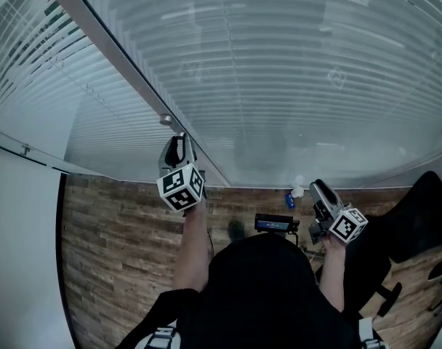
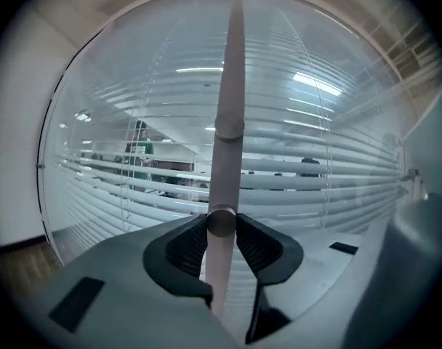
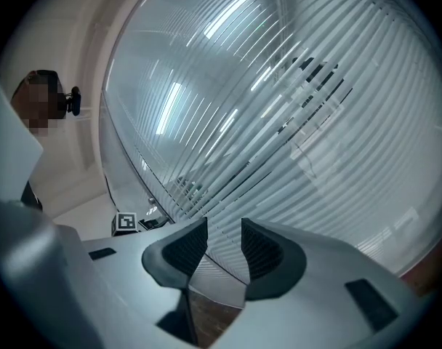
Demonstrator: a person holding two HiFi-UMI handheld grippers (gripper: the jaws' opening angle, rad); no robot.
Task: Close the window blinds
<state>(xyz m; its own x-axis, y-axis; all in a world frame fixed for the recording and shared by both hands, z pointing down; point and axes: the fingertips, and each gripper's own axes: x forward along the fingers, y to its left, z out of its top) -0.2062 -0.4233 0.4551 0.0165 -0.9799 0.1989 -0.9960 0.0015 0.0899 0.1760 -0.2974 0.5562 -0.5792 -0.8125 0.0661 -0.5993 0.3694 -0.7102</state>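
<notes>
Grey slender wand (image 2: pixel 228 86) is pinched by left gripper (image 2: pixel 222 227) before white slatted blinds (image 2: pixel 315 187), seemingly part-open; right gripper (image 3: pixel 224 242) is held spread.

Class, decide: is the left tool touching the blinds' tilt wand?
Touching. In the left gripper view the left tool has both jaws pressed on the tilt wand, no gap either side.

Wood-plank floor (image 1: pixel 119 253); small blue item (image 1: pixel 289 200); black chair (image 1: pixel 417 217)
</notes>
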